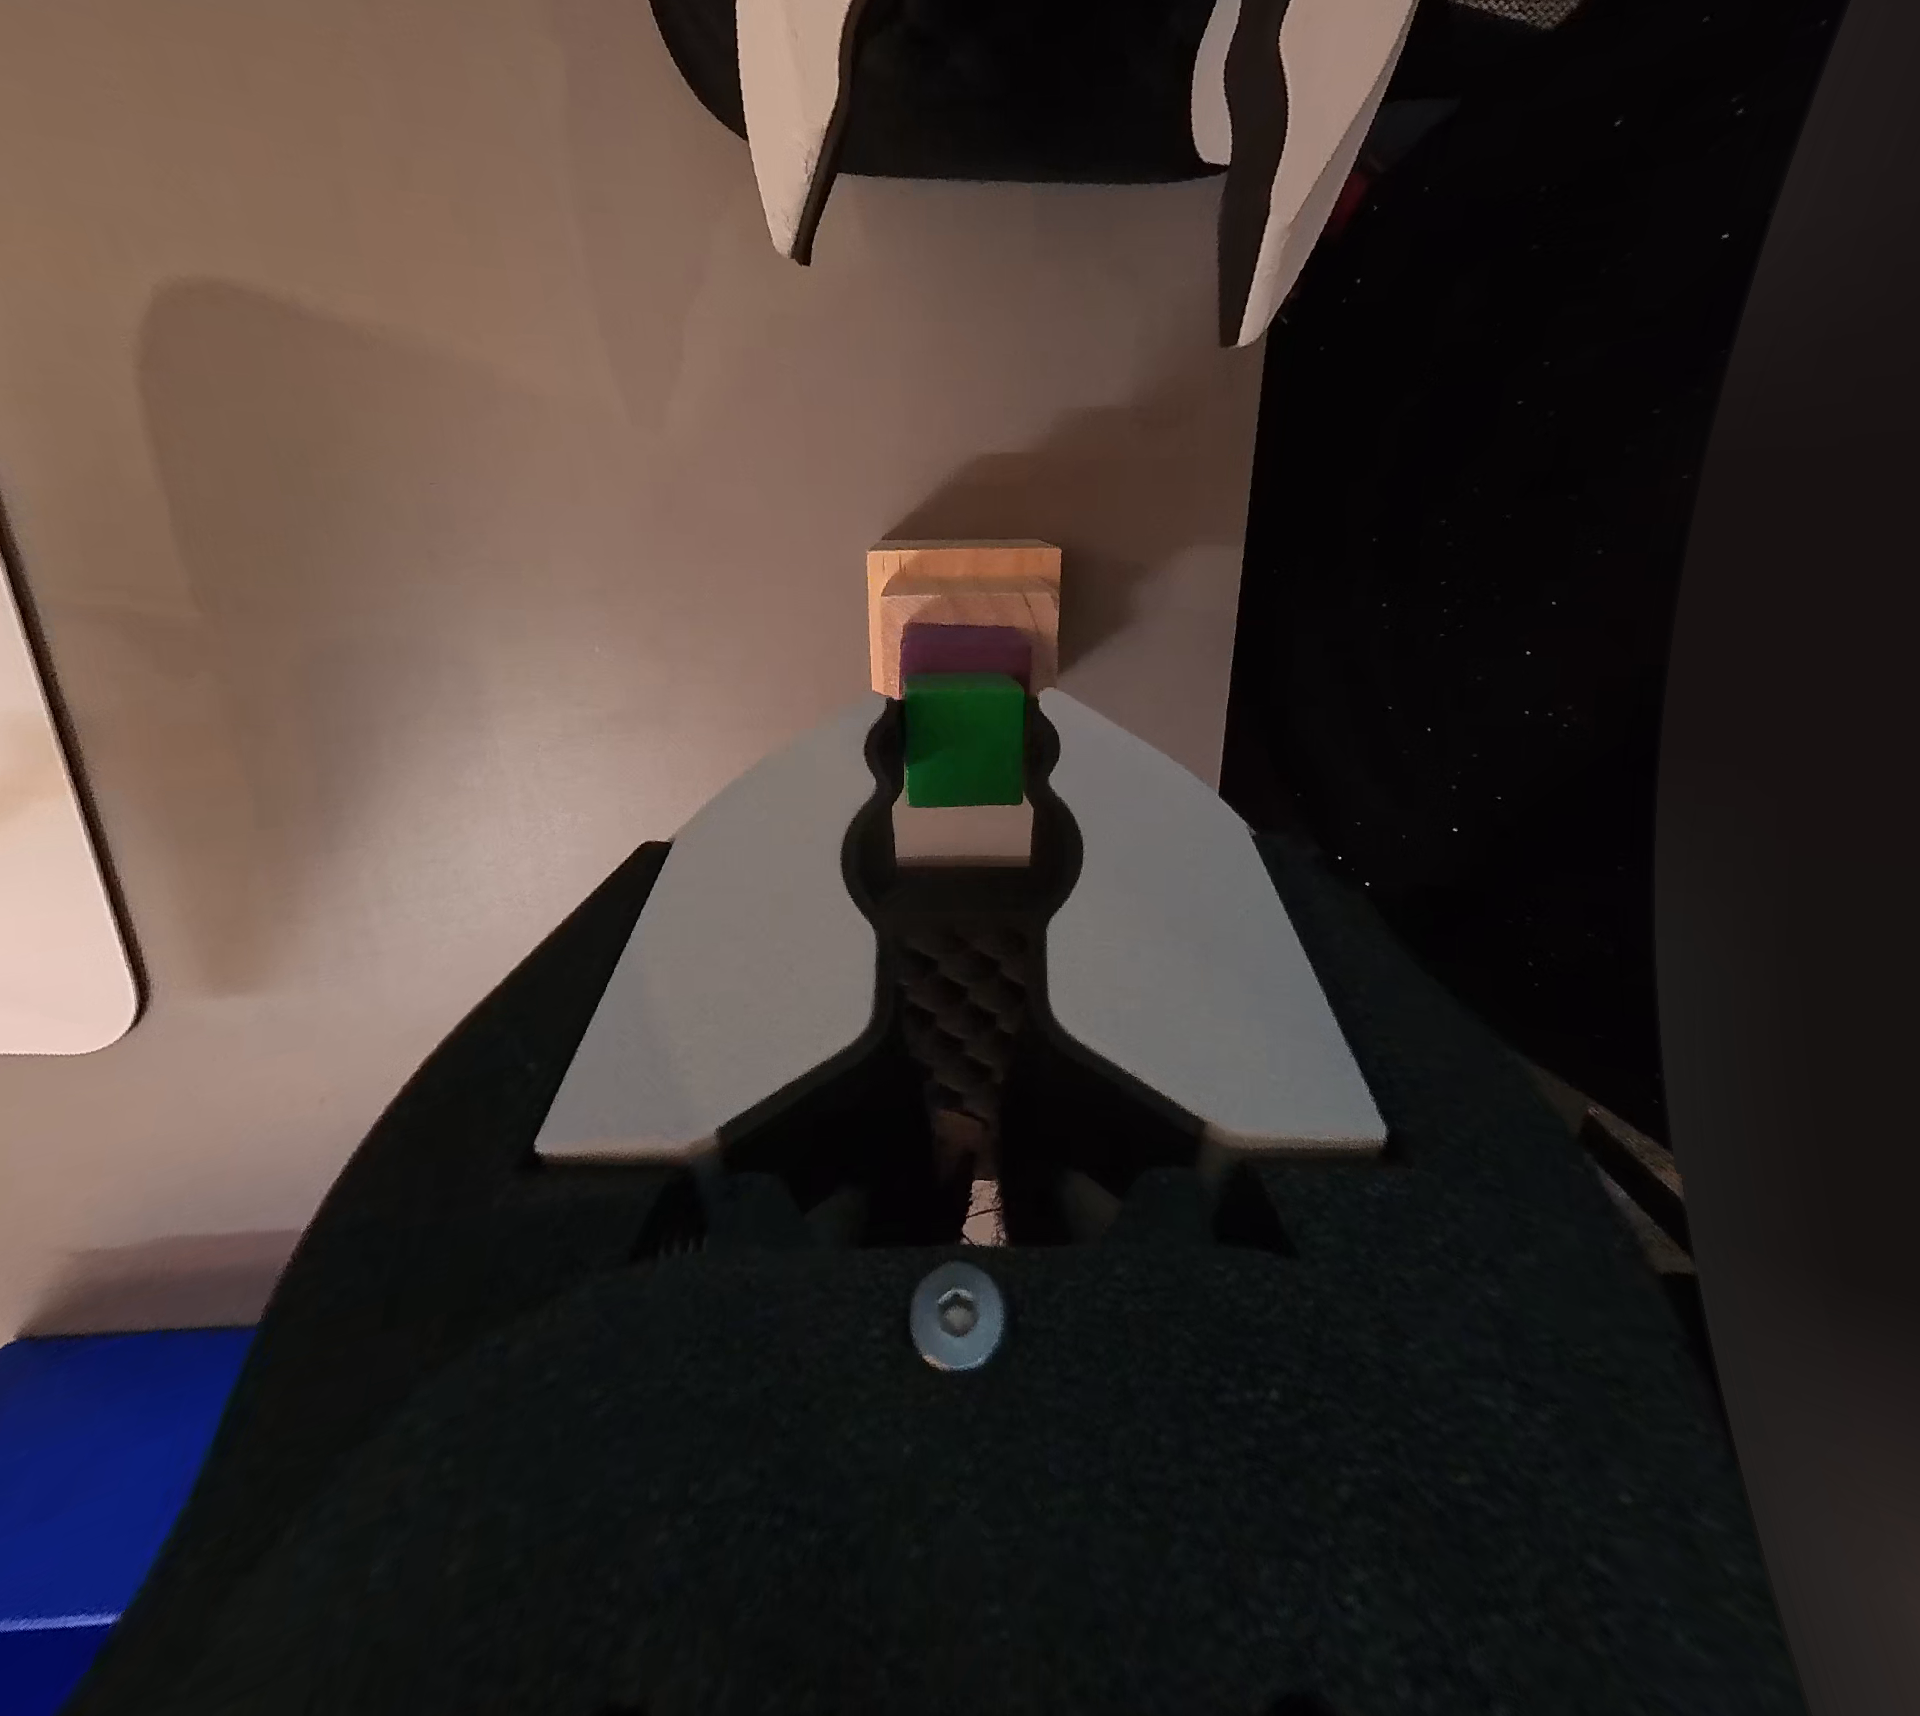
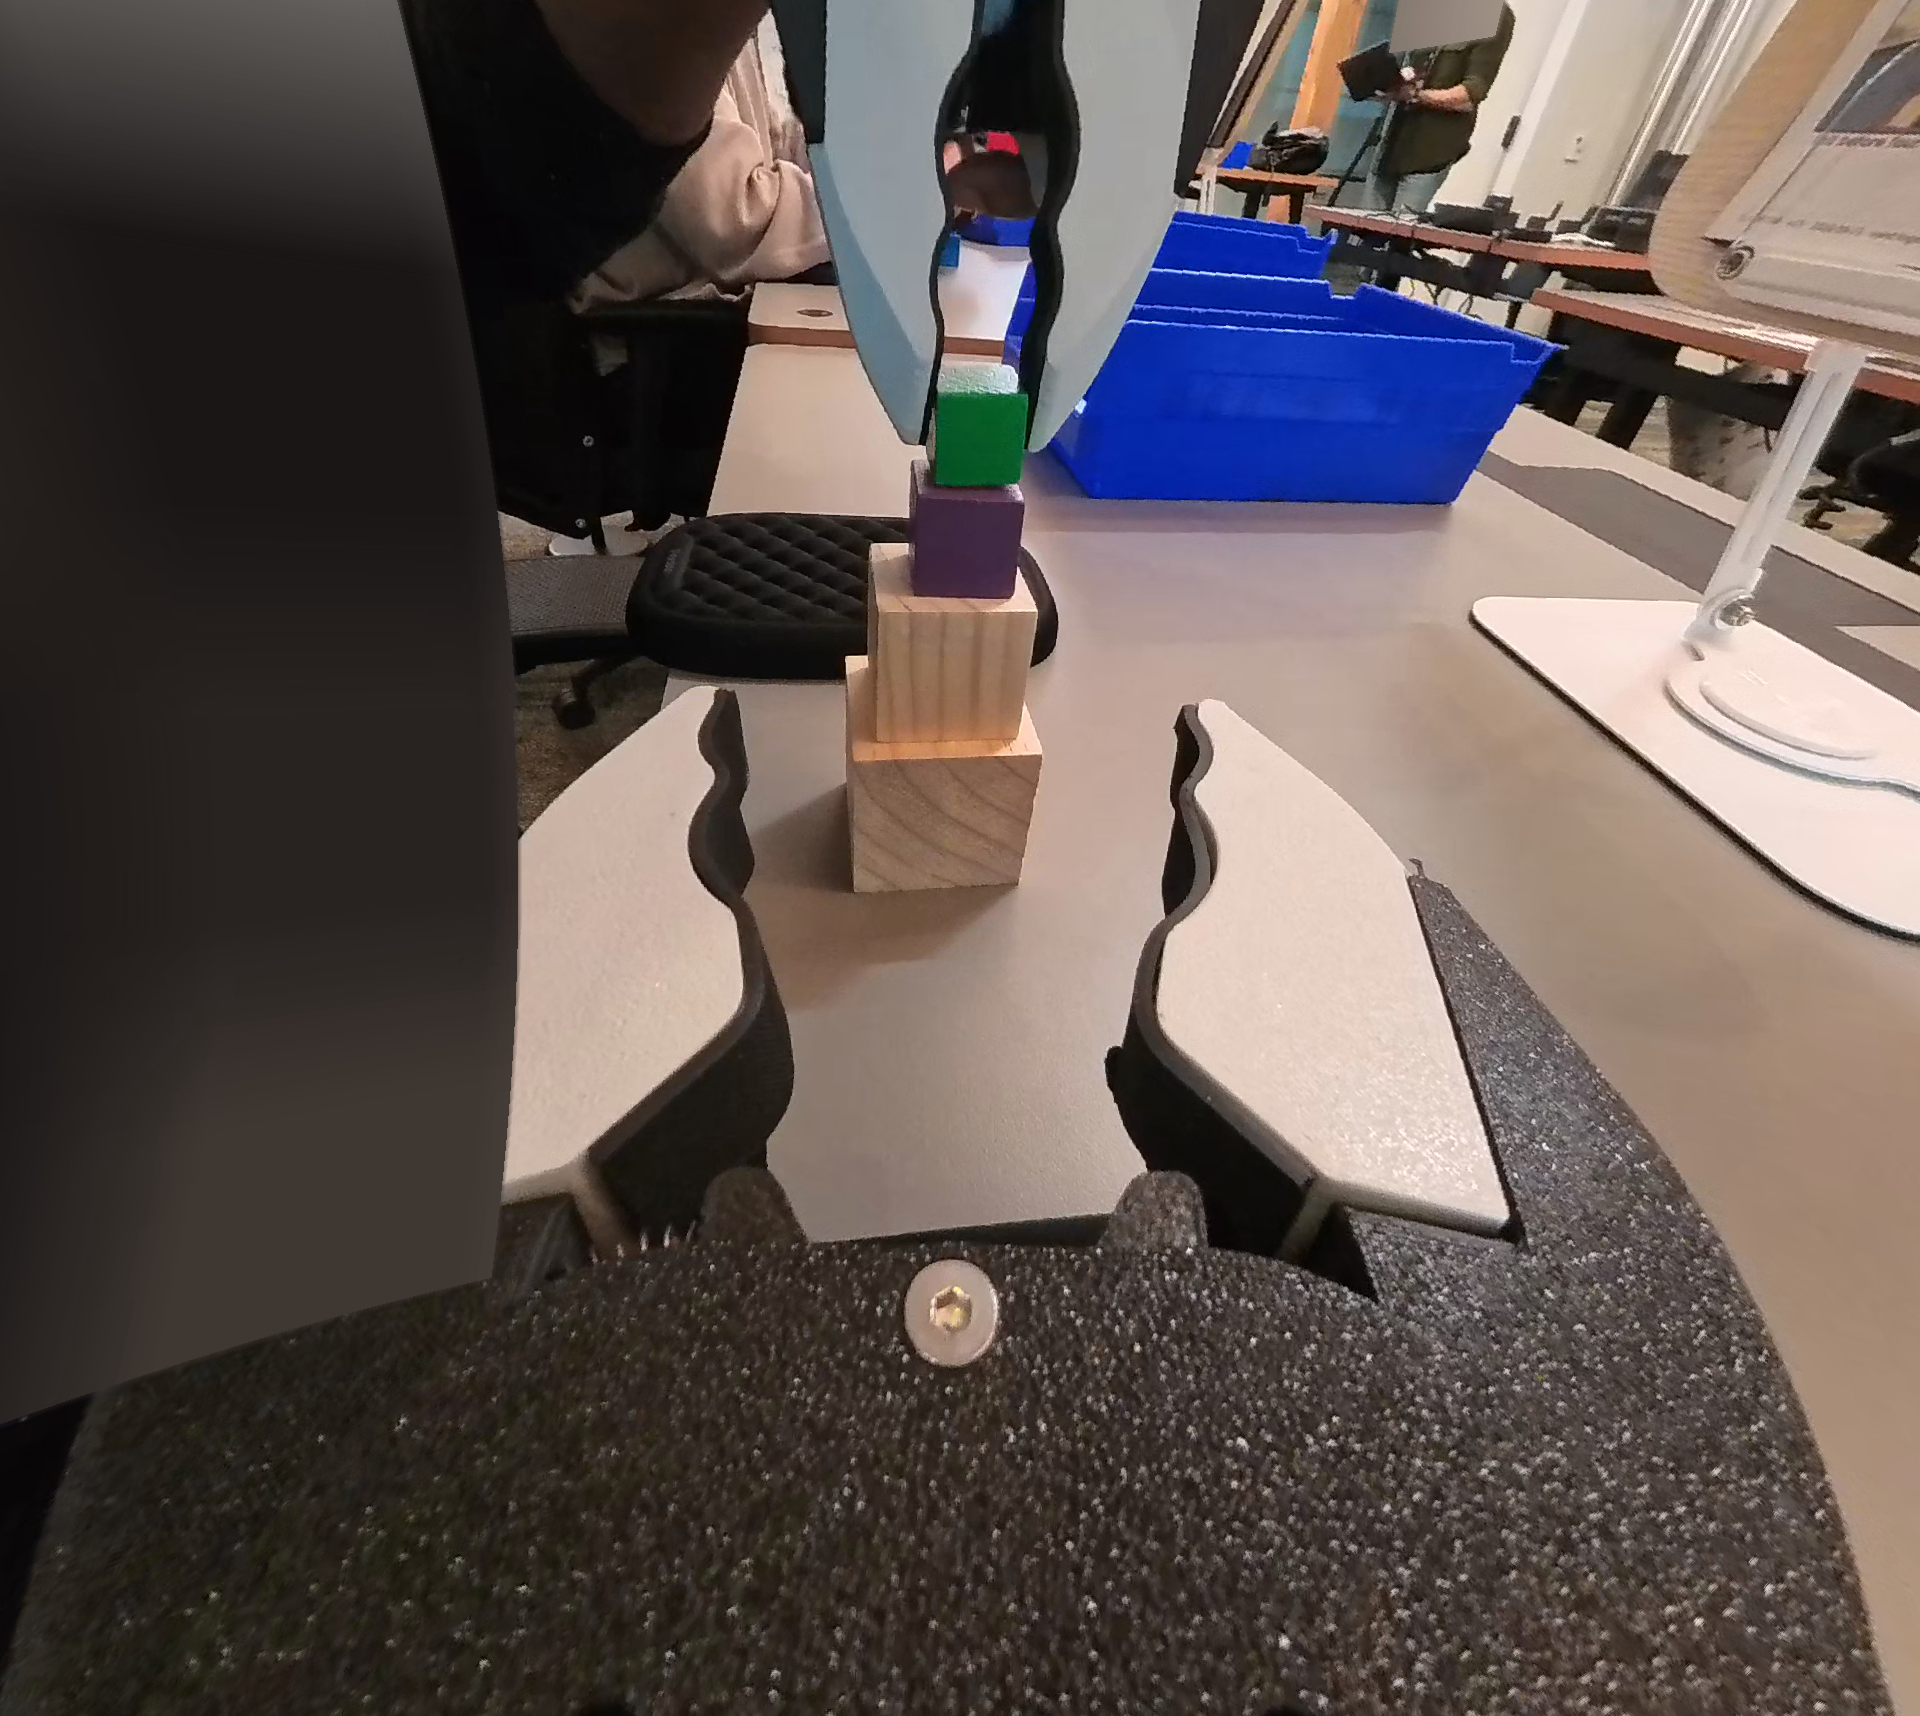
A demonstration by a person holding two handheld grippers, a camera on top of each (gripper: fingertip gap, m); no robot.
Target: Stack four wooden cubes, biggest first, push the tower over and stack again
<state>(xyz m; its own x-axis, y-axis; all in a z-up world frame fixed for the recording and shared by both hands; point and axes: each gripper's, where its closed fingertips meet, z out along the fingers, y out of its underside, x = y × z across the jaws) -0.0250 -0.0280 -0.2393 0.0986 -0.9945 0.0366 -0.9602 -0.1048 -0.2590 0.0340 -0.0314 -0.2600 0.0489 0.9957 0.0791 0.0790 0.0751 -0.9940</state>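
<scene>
Left tongs (image 2: 977, 409), pointing down, clamped on green cube (image 2: 979, 440) seated atop purple cube (image 2: 964, 546), which caps two wooden blocks (image 2: 943, 731), offset, on bench (image 2: 1299, 731). Right tongs (image 2: 961, 773) spread wide, unloaded, flanking stack's base. Blue bins (image 2: 1299, 399) at two o'clock.

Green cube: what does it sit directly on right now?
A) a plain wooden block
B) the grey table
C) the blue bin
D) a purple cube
D: the green cube, gripped by the left tool, rests on the purple cube, which tops two stacked wooden blocks.
</scene>
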